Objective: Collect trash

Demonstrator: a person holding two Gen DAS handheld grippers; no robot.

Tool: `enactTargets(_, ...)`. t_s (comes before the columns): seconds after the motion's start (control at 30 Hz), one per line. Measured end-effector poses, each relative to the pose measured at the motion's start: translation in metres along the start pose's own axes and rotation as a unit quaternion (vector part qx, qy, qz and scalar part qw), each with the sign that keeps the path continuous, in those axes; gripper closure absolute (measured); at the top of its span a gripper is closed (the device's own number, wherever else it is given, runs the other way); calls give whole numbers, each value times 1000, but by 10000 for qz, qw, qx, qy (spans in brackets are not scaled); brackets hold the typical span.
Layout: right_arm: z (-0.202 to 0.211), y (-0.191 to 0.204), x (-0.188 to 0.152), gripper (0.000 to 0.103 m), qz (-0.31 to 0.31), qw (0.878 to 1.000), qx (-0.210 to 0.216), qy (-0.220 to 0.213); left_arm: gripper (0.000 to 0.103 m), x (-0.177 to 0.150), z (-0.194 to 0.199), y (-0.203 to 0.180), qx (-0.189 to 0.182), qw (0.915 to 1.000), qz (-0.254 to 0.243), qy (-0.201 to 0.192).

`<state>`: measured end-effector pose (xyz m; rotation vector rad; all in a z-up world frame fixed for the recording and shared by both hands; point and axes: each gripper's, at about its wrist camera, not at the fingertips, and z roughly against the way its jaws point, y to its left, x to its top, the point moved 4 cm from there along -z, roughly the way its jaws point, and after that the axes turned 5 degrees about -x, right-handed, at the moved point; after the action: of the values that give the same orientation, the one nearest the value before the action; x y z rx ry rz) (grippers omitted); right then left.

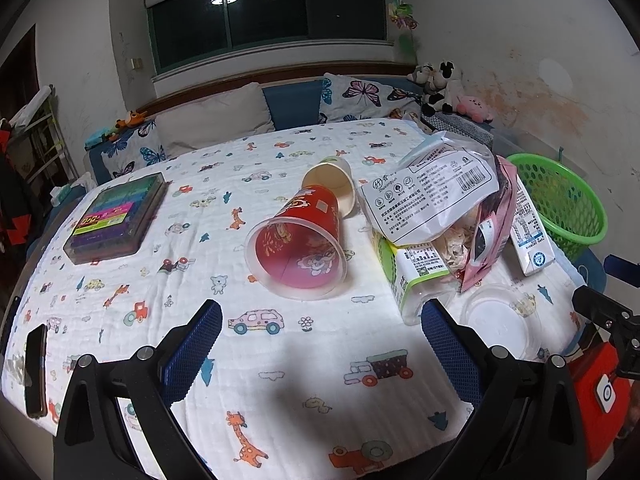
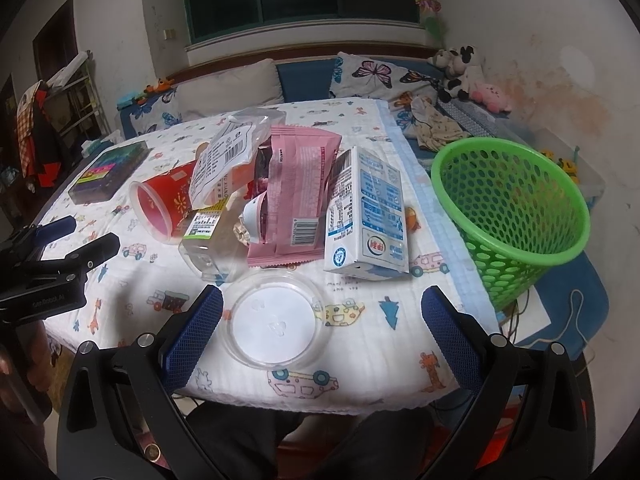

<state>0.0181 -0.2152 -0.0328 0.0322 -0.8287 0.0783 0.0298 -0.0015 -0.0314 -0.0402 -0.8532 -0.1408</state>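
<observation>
Trash lies on a table with a cartoon-print cloth (image 1: 280, 360): a red cup in a clear cup (image 1: 298, 240) on its side, a paper cup (image 1: 334, 184) behind it, a white plastic bag (image 1: 432, 192), a pink wrapper (image 2: 296, 184), a milk carton (image 2: 368, 216), a clear bottle with a green label (image 2: 208, 240) and a clear round lid (image 2: 276, 320). A green basket (image 2: 516, 208) stands at the table's right edge. My left gripper (image 1: 320, 344) is open and empty, just short of the red cup. My right gripper (image 2: 320, 332) is open and empty, around the lid's near side.
A flat box of coloured pens (image 1: 116, 216) lies at the far left of the table. A phone (image 1: 35, 368) lies at the left front edge. Cushions (image 1: 216, 116) and soft toys (image 1: 440, 84) sit behind the table.
</observation>
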Motion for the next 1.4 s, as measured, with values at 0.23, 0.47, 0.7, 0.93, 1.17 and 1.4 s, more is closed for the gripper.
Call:
enactTargets(0.23,-3,0,1,4,-18,10000,32,16,6,3,-5,6,-14,10000,36,20)
enactTargets(0.47,-6,0,5,4,-2,10000,58,11,6,10,-14,9,-17,9999,71,69)
enactTargets(0.7,-8,4,17,4,97,9998,175,-68,6,18,-17,14,1,9999,140,81)
enactTargets(0.93,-12,7,34,4,198,9992,308,-150,6,21,-20,24,4,9996,246,99)
enactTargets(1.17,-18,11,57,6,336,9982,456,-220,6,24,-29,34,-60,9988,427,247)
enactTargets(1.4,-34,15,87,12,431,9961,733,-229,6,23,-39,37,-25,9989,370,293)
